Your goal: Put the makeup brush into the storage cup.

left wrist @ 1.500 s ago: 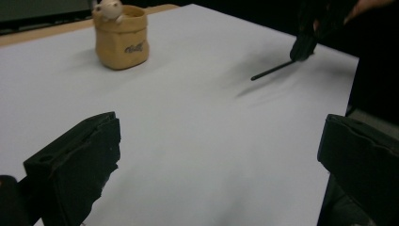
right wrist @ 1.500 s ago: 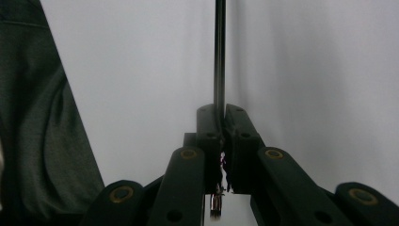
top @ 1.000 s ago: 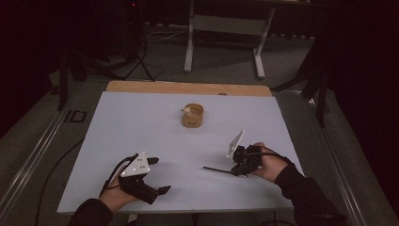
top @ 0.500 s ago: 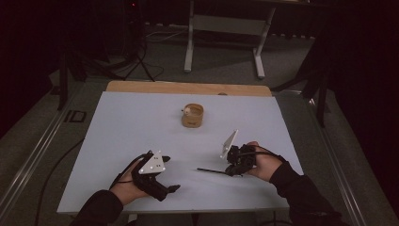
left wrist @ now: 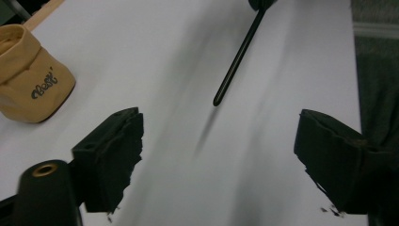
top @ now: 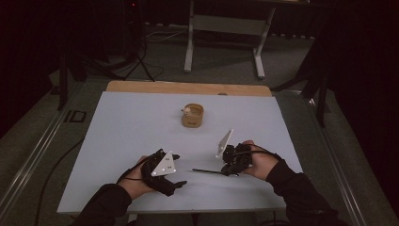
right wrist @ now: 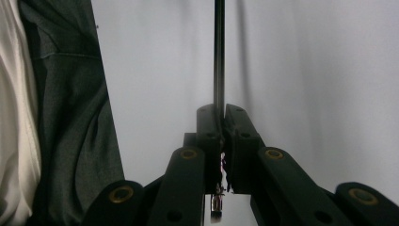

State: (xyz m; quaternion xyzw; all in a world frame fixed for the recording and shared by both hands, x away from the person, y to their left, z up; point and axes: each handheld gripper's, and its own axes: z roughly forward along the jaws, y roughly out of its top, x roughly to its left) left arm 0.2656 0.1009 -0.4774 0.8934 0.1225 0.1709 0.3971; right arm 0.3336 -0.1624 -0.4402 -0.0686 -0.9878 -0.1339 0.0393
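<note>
A thin black rod (top: 207, 171) (right wrist: 219, 52) sticks out to the left from my right gripper (top: 225, 172) (right wrist: 219, 113), whose jaws are shut on its end, low over the white table (top: 131, 127). My left gripper (top: 179, 184) (left wrist: 219, 160) rests near the front edge, jaws wide open with nothing between them. In the left gripper view the rod's free tip (left wrist: 236, 61) points toward the gap, a short way ahead of it. A small tan fabric pouch (top: 192, 116) (left wrist: 30, 75) with dark lettering stands upright at the table's middle back.
A wooden strip (top: 188, 87) runs along the table's far edge. Beyond it stands a metal frame (top: 226, 28) on a dark floor. The person's dark sleeve (right wrist: 70, 117) lies left of the right gripper.
The left gripper has slid right toward the table's middle. The right gripper has moved slightly left with the rod, so the two are closer together.
</note>
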